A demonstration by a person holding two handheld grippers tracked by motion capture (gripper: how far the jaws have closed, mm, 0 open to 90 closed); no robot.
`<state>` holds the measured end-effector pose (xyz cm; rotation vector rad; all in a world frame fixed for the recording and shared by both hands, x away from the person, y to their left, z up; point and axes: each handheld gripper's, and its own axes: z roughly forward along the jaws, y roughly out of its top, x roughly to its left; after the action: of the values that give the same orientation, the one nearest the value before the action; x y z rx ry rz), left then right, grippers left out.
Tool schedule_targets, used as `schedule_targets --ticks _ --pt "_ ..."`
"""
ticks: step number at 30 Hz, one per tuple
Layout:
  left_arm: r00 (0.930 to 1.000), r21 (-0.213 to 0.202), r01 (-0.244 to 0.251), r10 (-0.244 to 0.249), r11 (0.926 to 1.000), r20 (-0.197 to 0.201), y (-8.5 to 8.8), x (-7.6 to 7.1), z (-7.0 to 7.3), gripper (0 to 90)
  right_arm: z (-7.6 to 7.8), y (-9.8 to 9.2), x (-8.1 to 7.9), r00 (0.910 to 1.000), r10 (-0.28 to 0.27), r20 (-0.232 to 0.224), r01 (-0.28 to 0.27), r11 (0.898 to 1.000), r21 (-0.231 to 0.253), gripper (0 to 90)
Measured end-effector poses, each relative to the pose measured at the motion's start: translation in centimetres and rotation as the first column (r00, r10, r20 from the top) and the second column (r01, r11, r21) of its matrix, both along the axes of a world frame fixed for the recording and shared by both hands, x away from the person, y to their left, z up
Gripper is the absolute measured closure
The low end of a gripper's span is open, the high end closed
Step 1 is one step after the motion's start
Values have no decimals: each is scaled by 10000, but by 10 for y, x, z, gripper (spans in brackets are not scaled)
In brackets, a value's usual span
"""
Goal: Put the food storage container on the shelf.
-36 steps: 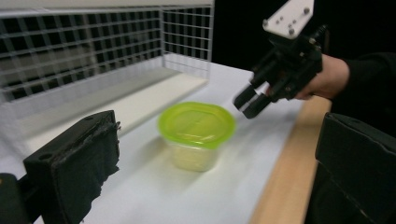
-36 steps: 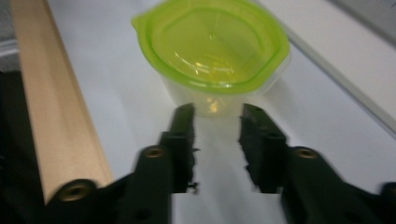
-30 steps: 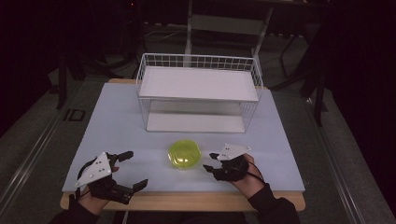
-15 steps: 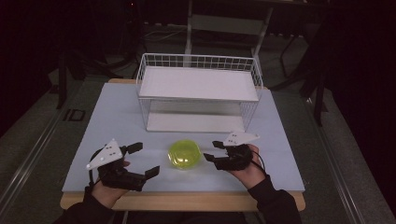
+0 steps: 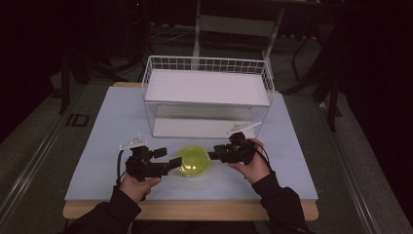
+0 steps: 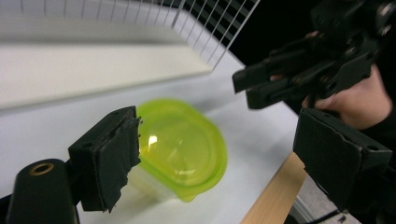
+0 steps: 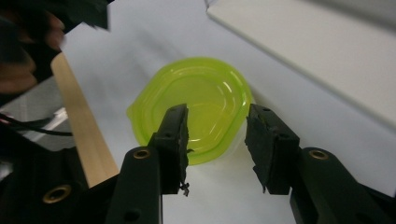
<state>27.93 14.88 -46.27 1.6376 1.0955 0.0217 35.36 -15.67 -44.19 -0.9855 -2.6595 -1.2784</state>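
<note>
The yellow-green lidded bowl [image 5: 194,162] sat near the front edge of the table [image 5: 107,146], roughly at 6 o'clock from the white wire basket [image 5: 207,97], w/ a clear strip of tabletop between them. Both grippers were right at it. The left gripper [image 5: 165,163] came in from the bowl's 9 o'clock side; its jaws had just been closing a bit but were still wide apart, not pressing on anything. In the left gripper view the bowl [image 6: 182,147] lay between and beyond the two pads, one pad just beside its rim, tho I couldn't tell if it was touching.

The right gripper [image 5: 214,155] sat at the bowl's 3 o'clock, tips at the rim. Its jaws had just been closing too, but in the right gripper view there was still a gap, w/ the bowl's lid [image 7: 196,109] showing thru it, so released, no grip yet. The wooden table edge [image 7: 84,126] ran at about 9 o'clock of the bowl in that view.
</note>
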Motion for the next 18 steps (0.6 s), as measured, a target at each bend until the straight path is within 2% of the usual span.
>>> schedule_targets --ticks 3,5,6,7,8,9,12,13,16,17,18 --pt "9980 -34 -172 170 9998 -607 -4 5 -12 157 -7 1 7 9987 -166 -476 165 9999 -25 572" --pt "9974 -110 -148 140 9998 -710 -5 7 -16 199 -9 1 9 9982 -213 -563 210 9998 -50 567" --pt "9955 -97 -332 322 9994 -888 -5 9 -21 199 -11 2 11 9978 -294 -587 286 9995 -138 569" --pt "9941 -166 -383 364 9991 -1018 -5 10 -24 207 -15 2 15 9940 -374 -1025 375 9993 -1 569" --pt "9924 -188 -445 421 9988 -1156 -5 11 -27 213 -17 3 17 9942 -443 -978 438 9990 -72 571" --pt "9902 -248 -588 552 9980 -1286 -4 12 -29 215 -18 3 19 9928 -420 -1125 417 9991 -49 574" --pt "9893 -294 -582 537 9979 -1358 -4 13 -31 249 -20 4 22 9907 -454 -1279 455 9990 -17 574" --pt "9806 -667 -658 521 9956 -1889 -2 15 -40 254 -23 7 27 9855 -455 -1637 465 9989 20 580" --pt "9737 -946 -773 548 9925 -2212 -2 16 -45 298 -28 12 32 9798 -432 -1952 427 9991 -65 585" --pt "9737 -946 -773 548 9925 -2212 -2 16 -45 319 -30 13 35 9763 -395 -2127 397 9992 -35 585" --pt "9705 -1010 -764 508 9919 -2356 -2 16 -48 321 -32 15 36 9725 -413 -2290 409 9991 -66 585"
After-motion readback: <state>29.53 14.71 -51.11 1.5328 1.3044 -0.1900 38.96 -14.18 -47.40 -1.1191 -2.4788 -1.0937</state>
